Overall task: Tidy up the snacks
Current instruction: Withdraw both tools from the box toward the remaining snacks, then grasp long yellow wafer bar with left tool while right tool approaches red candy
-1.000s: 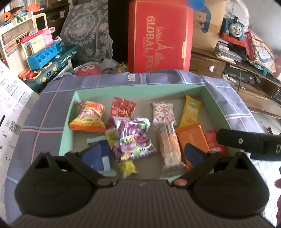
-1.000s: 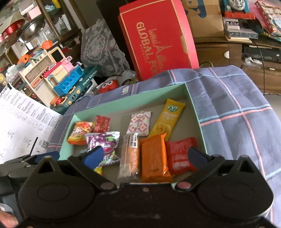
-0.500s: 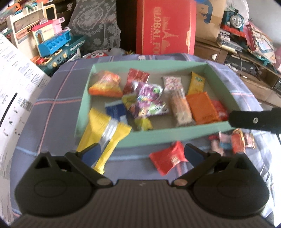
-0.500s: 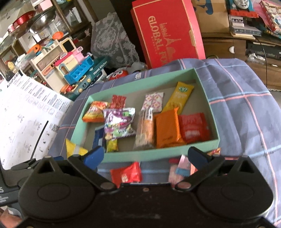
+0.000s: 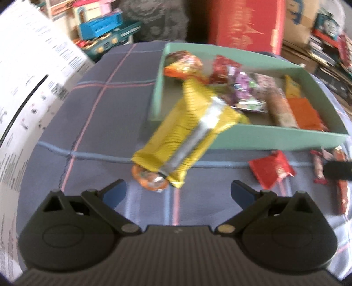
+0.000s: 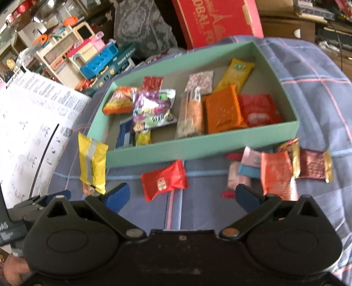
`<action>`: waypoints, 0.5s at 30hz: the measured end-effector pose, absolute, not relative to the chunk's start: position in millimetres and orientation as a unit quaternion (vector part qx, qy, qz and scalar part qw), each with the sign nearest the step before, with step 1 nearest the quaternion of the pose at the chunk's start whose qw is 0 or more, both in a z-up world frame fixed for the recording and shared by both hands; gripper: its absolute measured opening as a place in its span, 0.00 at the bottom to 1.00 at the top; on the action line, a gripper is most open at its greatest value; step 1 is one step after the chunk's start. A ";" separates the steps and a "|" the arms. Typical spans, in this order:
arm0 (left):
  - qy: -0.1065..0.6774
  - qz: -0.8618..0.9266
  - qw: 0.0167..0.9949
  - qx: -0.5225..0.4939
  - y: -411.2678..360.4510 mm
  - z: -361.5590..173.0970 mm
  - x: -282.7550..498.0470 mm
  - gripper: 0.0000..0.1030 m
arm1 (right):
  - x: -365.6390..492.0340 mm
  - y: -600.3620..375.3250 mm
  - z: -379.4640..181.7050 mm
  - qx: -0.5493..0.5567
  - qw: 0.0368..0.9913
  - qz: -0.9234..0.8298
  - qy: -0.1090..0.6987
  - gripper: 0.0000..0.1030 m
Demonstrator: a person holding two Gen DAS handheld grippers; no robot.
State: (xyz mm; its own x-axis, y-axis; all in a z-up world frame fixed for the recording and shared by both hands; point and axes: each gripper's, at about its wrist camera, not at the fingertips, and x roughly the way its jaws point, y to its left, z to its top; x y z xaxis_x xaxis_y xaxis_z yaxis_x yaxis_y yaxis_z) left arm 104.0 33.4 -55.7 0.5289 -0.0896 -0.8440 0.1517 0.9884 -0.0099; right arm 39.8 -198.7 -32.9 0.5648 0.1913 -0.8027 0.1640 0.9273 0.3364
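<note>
A green box (image 6: 198, 149) holds several snack packets on the plaid cloth; it also shows in the left wrist view (image 5: 275, 134). A yellow packet (image 5: 187, 136) leans on the box's front left corner, over a small orange packet (image 5: 149, 178). My left gripper (image 5: 178, 193) is open and empty just in front of the yellow packet. A red packet (image 6: 165, 179) lies before the box, and several more packets (image 6: 277, 171) lie at the right. My right gripper (image 6: 181, 194) is open and empty, close behind the red packet. The yellow packet also shows in the right wrist view (image 6: 92, 162).
White printed paper sheets (image 6: 28, 136) hang at the left. A red gift box (image 6: 215, 19), a toy kitchen (image 6: 88, 52) and clutter stand behind the table. The plaid cloth (image 5: 92, 114) covers the table around the box.
Both grippers have pulled back from over the box toward the table's front. The left gripper has swung left and now faces the yellow packet. The loose packets in front of the box have come into view.
</note>
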 end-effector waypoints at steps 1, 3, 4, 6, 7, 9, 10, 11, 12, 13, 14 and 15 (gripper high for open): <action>0.480 -0.064 0.874 0.028 36.7 -57.3 107.4 1.00 | 42.3 -197.4 -34.3 0.191 0.862 0.009 0.469 1.00; 0.477 -0.056 0.877 0.025 40.7 -59.6 115.2 1.00 | 46.6 -193.7 -38.4 0.188 0.861 0.011 0.473 1.00; 0.476 -0.054 0.877 0.024 42.1 -60.5 119.8 1.00 | 49.5 -191.1 -40.2 0.186 0.861 0.012 0.473 1.00; 0.474 -0.054 0.879 0.021 42.4 -61.6 127.8 1.00 | 55.4 -186.9 -42.0 0.179 0.863 0.011 0.472 1.00; 0.471 -0.056 0.880 0.021 41.8 -62.3 131.9 1.00 | 57.7 -184.8 -43.0 0.176 0.864 0.009 0.472 1.00; 0.468 -0.060 0.882 0.024 39.8 -63.7 139.1 0.99 | 64.7 -180.6 -46.0 0.165 0.867 0.007 0.470 0.93; 0.466 -0.063 0.882 0.025 38.6 -64.6 141.6 0.98 | 68.2 -180.0 -47.5 0.162 0.867 0.009 0.471 0.87; 0.466 -0.069 0.882 0.024 37.8 -65.6 143.8 0.95 | 71.3 -178.9 -48.8 0.161 0.867 0.012 0.471 0.81; 0.466 -0.075 0.881 0.022 37.5 -67.1 145.9 0.89 | 74.9 -177.7 -50.7 0.162 0.866 0.017 0.472 0.77; 0.467 -0.082 0.880 0.018 37.1 -68.0 146.7 0.86 | 78.5 -175.2 -52.9 0.162 0.865 0.021 0.474 0.71; 0.468 -0.085 0.880 0.014 36.7 -68.9 146.8 0.85 | 82.6 -172.9 -55.1 0.161 0.864 0.024 0.477 0.65; 0.466 -0.086 0.881 0.013 36.4 -69.5 145.9 0.83 | 86.5 -170.4 -57.5 0.158 0.862 0.027 0.480 0.62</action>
